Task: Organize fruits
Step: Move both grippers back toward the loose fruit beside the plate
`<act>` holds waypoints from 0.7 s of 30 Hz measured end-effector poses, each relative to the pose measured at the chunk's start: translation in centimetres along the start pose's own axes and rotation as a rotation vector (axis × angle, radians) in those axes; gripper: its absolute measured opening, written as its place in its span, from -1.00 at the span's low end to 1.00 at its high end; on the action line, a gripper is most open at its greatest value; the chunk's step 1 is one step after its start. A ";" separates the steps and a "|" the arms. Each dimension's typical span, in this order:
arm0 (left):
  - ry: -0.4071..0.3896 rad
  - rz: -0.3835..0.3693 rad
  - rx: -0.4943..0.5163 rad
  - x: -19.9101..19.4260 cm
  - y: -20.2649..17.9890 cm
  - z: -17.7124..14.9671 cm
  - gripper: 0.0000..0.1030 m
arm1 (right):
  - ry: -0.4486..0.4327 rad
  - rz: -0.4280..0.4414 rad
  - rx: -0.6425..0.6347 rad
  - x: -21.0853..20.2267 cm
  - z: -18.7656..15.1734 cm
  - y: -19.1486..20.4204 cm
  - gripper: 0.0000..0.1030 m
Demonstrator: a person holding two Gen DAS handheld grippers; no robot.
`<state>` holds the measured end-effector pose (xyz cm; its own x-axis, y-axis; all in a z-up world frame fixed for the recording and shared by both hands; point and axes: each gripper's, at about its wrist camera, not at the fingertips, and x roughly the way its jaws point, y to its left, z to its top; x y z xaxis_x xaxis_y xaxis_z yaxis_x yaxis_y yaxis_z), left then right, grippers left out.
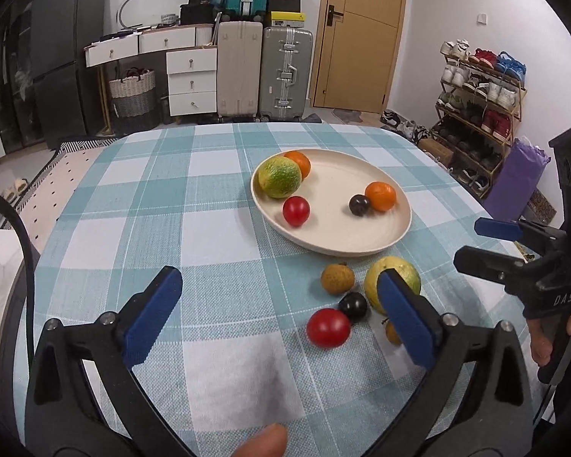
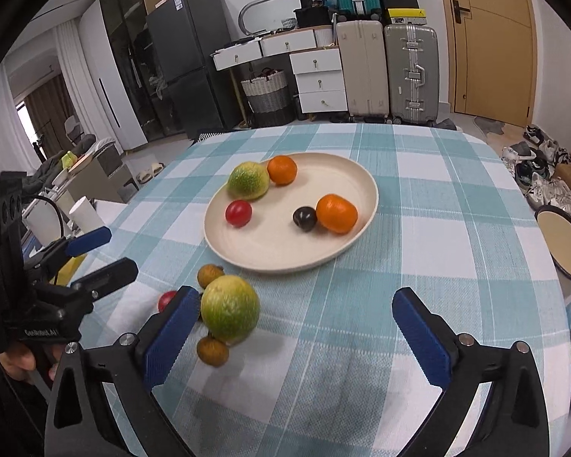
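**Grippers wide, loose fruit just ahead**

Left gripper (image 1: 278,316) and right gripper (image 2: 297,335) both spread wide, holding nothing. Green citrus (image 2: 230,308), tomato (image 1: 328,327) w/ small fruits lie on tabletop (image 1: 133,228) between them; plate (image 2: 285,255) beyond.

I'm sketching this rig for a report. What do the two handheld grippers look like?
Both the left gripper and the right gripper have black plastic frames with silver bolts and blue ribbed pads on the jaws. White lettering marks each body: "DAS" on the right one, "GenRobot.AI" on the left. Bare fingers hold the handles.
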<state>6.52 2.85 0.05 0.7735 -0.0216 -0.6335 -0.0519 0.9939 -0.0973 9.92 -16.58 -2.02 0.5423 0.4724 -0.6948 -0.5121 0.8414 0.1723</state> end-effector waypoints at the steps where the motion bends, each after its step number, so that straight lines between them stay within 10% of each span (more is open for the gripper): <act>1: 0.000 0.004 0.001 -0.2 0.1 -0.2 0.98 | 0.005 -0.004 -0.001 0.1 -0.2 0.1 1.00; 21: 0.033 0.014 0.036 -0.7 -0.2 -2.4 0.98 | 0.114 0.039 -0.018 1.8 -3.6 2.8 1.00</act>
<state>4.46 2.40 -1.37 0.7513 -0.0109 -0.6598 -0.0394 0.9973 -0.0613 7.02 -14.32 -5.32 0.4433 0.4708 -0.7628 -0.5439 0.8177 0.1887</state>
